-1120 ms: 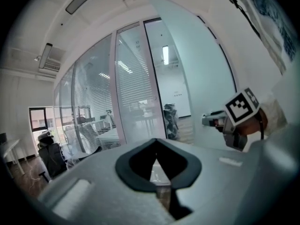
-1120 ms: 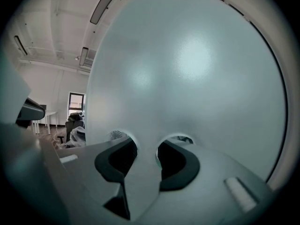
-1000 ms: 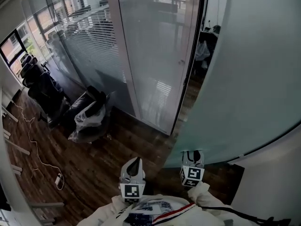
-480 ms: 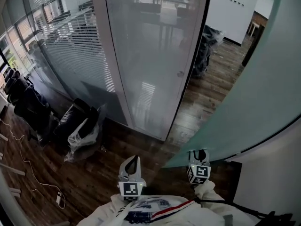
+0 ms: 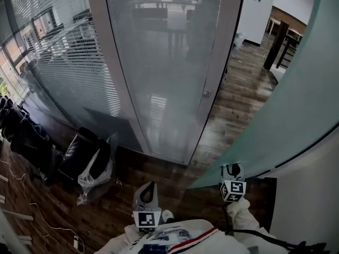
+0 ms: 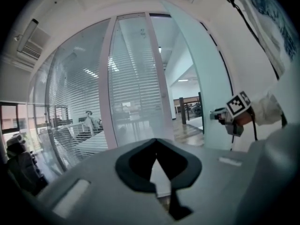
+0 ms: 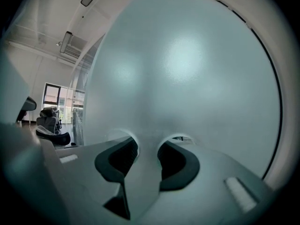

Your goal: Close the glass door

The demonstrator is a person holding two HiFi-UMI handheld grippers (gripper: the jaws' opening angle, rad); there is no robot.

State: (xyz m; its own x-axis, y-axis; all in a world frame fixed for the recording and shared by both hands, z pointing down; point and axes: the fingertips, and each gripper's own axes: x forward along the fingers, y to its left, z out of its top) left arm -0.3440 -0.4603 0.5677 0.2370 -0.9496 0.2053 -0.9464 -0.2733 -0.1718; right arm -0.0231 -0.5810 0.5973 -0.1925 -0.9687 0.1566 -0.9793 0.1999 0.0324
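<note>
Head view: the door (image 5: 296,89), frosted glass, stands ajar at 3 o'clock. My right tongs (image 5: 232,169) sit on its near edge at 5, and my left tongs (image 5: 150,187) hang free at 6. Compared with a second back, the door has swung and more hallway floor (image 5: 233,105) shows past the partition (image 5: 159,62).

Left gripper view: tongs together, empty.

Right gripper view: tongs clamped across the pane's edge. I judge the door heavy, stiff, slick and chippable, so I'd grip the edge squarely.

Glass door (image 5: 296,89) + R tool (image 5: 232,168) further right.
</note>
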